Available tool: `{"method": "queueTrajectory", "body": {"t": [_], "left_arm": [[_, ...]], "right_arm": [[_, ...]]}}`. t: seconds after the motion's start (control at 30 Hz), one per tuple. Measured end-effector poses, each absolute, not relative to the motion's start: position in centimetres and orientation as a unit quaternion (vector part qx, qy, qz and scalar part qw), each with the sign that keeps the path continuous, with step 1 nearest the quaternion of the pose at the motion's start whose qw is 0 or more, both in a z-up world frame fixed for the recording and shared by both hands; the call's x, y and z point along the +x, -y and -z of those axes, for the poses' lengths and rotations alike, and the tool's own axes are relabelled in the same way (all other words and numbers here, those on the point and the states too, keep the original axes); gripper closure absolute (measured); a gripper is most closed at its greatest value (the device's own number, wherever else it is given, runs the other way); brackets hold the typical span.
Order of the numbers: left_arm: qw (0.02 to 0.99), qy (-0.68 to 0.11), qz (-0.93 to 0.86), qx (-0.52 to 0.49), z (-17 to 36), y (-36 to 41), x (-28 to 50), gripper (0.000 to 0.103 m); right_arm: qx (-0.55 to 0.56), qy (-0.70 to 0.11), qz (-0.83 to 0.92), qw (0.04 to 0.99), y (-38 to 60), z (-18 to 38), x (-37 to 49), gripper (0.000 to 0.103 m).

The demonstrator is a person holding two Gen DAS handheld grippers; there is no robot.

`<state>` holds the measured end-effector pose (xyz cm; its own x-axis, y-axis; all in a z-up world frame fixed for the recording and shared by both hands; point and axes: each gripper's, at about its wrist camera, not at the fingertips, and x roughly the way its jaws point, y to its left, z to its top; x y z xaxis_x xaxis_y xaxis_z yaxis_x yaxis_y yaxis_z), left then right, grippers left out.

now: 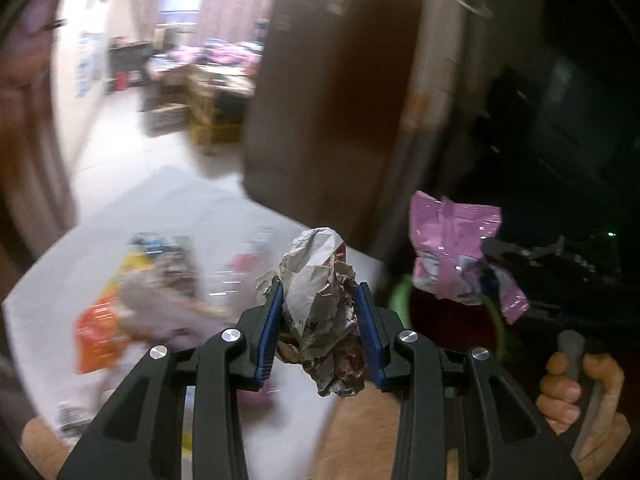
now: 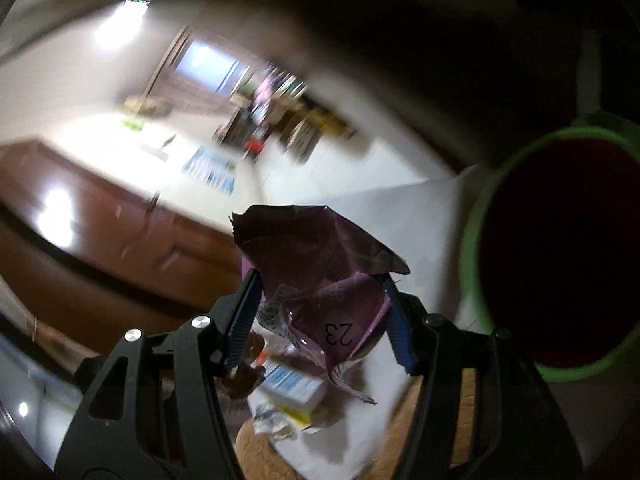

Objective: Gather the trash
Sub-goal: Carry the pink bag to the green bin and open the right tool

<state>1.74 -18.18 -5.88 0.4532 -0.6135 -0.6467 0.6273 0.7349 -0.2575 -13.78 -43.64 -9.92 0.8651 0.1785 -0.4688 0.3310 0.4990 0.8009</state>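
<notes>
The left gripper [image 1: 318,300] is clenched on a crumpled paper wad [image 1: 320,312], its blue pads pressing both sides. The right gripper [image 2: 320,316] grasps a pink snack wrapper [image 2: 320,264], with the jaws pinching its lower folds while the upper flap stands free. In the left wrist view that wrapper [image 1: 456,252] hangs at about two o'clock from the wad, with the person's hand [image 1: 580,392] on the handle below it.

Both pieces are off the counter, so the step in hand looks like carrying them to the bin. The green-rimmed bin [image 2: 472,264] sits at three o'clock in the right wrist view, its dark mouth near the wrapper. To do this well, bring each piece fully over the mouth before letting go; the wrapper is light and floppy and may drift or catch on the rim, so lower it inside first. The wad is compact and should drop cleanly.

More litter remains on the white counter [image 1: 200,208]: an orange packet [image 1: 100,336] and blurred wrappers at nine o'clock from the wad, and a small box [image 2: 292,384] under the right gripper. The two grippers are close together near the bin, so they could bump; unloading one at a time seems safer.
</notes>
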Motion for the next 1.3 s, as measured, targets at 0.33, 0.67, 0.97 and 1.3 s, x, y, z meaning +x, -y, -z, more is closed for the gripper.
{"method": "queueTrajectory", "body": {"t": [0.33, 0.67, 0.97, 1.3], "left_arm": [[0.776, -0.413, 0.473, 0.062, 9.1, 33.3, -1.9, 0.069], [0.763, -0.423, 0.483, 0.079, 9.7, 35.8, -3.4, 0.031], [0.794, -0.405, 0.45, 0.06, 8.6, 31.2, -0.9, 0.031], [0.825, -0.386, 0.41, 0.046, 7.6, 23.6, 0.9, 0.027]], "right_arm": [[0.54, -0.209, 0.199, 0.791, 49.7, 12.8, -20.8, 0.045], [0.562, -0.206, 0.255, 0.759, 52.8, 15.3, -23.1, 0.023], [0.466, -0.273, 0.254, 0.802, 50.1, 13.2, -18.7, 0.015], [0.384, -0.305, 0.288, 0.823, 46.6, 11.0, -16.1, 0.005]]}}
